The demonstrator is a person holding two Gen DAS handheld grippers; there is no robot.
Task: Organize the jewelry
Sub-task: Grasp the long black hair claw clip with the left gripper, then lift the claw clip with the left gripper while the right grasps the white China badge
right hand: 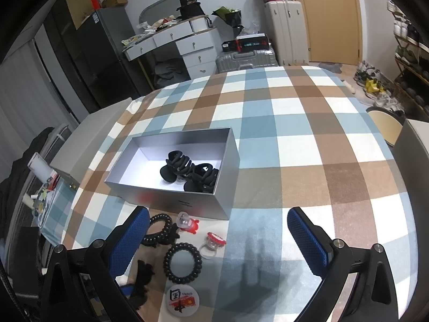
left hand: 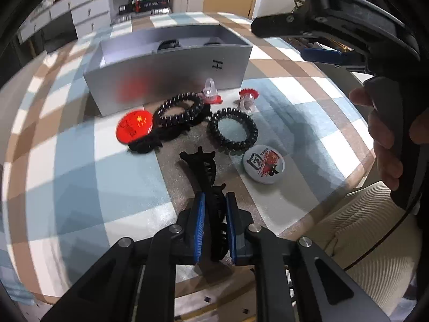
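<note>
Left gripper (left hand: 214, 225) — blue pads clamped on a black claw hair clip (left hand: 205, 177), which juts out past the fingertips toward 12 o'clock, over the checked tablecloth (left hand: 67, 161).

Right gripper (right hand: 217, 244) — jaws spread wide, nothing between the pads; it hangs above the cloth.

Grey open box (right hand: 185, 145) sits on the table, at 12 o'clock from the loose items. Inside it: two black hair clips (right hand: 187, 171), touching each other, toward the box's right end.

Loose pieces in front of the box, left wrist view:
- red round badge (left hand: 134, 128) at 10 o'clock from the held clip
- black coil hair tie (left hand: 179, 110) just beside it, lying on another black claw clip (left hand: 158, 136)
- second coil hair tie (left hand: 232, 130) at 1 o'clock
- white badge (left hand: 264, 165) at 3 o'clock
- two clear-and-red toy rings (left hand: 248, 98) near the box wall

A person's hand (left hand: 383, 139) shows at the right edge.
</note>
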